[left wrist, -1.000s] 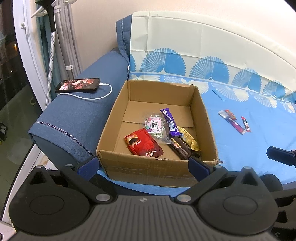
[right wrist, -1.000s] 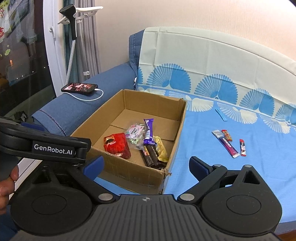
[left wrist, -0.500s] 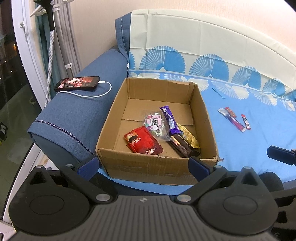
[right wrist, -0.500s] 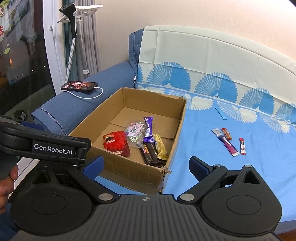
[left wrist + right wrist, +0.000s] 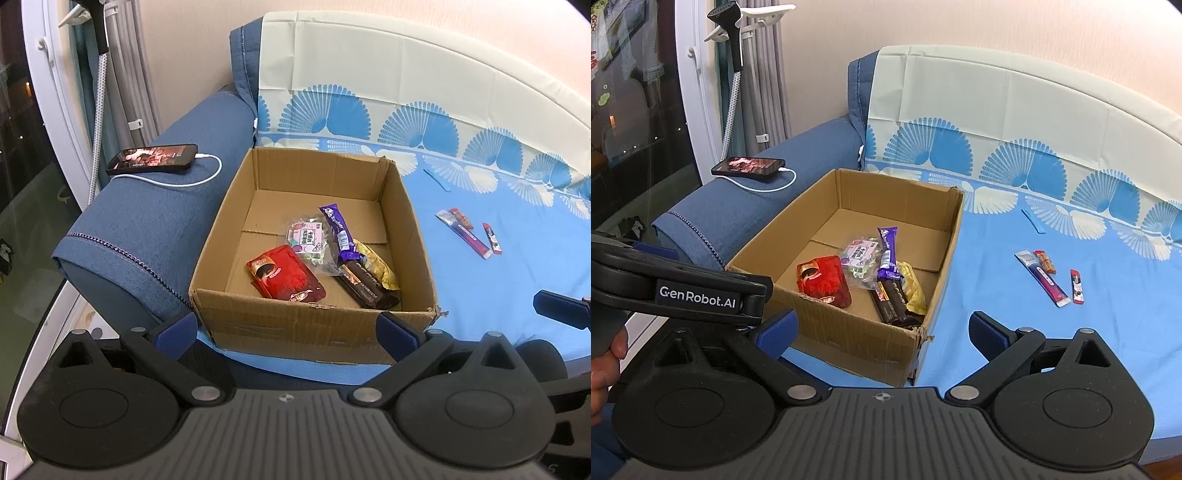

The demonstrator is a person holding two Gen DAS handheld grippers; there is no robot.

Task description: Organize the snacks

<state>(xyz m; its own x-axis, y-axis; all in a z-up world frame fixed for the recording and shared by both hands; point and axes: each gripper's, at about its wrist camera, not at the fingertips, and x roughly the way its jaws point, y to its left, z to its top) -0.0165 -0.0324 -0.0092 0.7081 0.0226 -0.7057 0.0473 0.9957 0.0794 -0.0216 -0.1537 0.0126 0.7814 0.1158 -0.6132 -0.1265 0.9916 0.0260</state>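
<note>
On the sofa's blue sheet point(image 5: 1052, 332) sits the box point(image 5: 295, 325), just ahead of the left gripper point(image 5: 286, 328), jaws released. Inside lie a red pouch point(image 5: 284, 277), a chocolate bar point(image 5: 364, 288) and a purple bar point(image 5: 340, 230). Three sticks point(image 5: 1047, 278) lie beyond the right gripper point(image 5: 882, 330), jaws released, nothing held.

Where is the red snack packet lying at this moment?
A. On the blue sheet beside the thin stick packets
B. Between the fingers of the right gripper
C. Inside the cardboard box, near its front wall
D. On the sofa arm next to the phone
C. The red snack packet lies on the floor of the cardboard box, close to its front wall, left of the other wrapped snacks.
</note>
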